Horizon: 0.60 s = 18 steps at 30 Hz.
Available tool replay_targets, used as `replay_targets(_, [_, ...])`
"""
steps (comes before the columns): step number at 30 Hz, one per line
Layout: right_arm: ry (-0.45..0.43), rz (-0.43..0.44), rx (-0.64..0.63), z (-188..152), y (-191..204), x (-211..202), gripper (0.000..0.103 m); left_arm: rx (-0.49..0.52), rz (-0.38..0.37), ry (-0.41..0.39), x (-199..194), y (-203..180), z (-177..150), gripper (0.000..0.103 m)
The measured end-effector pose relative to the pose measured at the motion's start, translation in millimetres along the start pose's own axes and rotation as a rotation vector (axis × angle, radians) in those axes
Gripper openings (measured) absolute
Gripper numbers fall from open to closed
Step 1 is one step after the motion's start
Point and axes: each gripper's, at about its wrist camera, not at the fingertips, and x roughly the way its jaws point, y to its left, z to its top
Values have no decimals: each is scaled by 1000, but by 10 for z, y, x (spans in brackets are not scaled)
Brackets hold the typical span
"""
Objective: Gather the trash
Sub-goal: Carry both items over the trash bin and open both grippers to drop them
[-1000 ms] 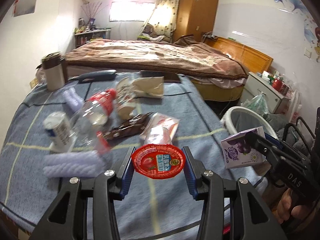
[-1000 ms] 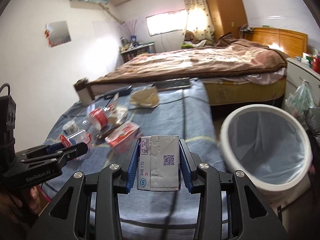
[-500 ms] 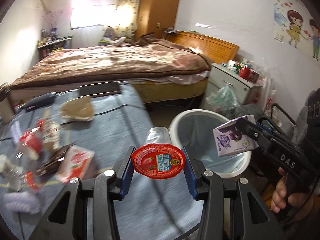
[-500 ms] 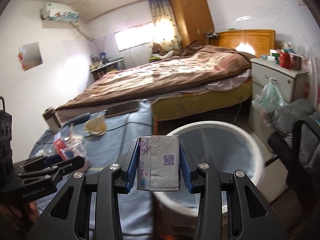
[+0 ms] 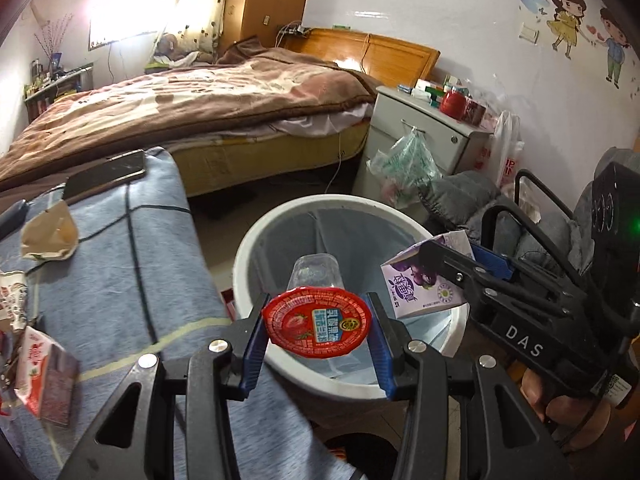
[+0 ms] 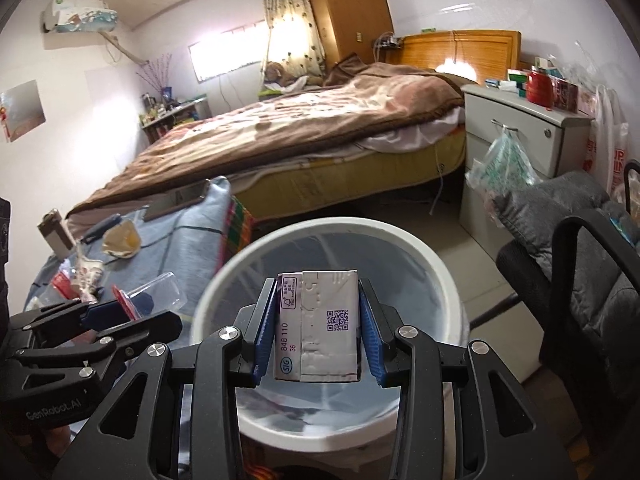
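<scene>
Left gripper (image 5: 317, 334): my jaws held a red-lidded cup (image 5: 316, 321) over the bin (image 5: 256, 240).
Right gripper (image 6: 319, 330): my jaws held a carton (image 6: 317, 326) above it.

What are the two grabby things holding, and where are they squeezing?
The left gripper holds a clear jelly cup, jaws pressing the sides of its red-lidded rim. The right gripper holds a purple drink carton by its two side faces.
</scene>
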Motion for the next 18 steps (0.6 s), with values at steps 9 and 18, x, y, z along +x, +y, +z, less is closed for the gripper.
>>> replay_targets(9, [57, -10, 22, -5, -180, 126, 44, -14, -3, 26, 138, -32, -2, 64])
replay_targets(18, [38, -6, 32, -1, -143, 46, 61, -37, 21, 4, 21, 52, -38, 73])
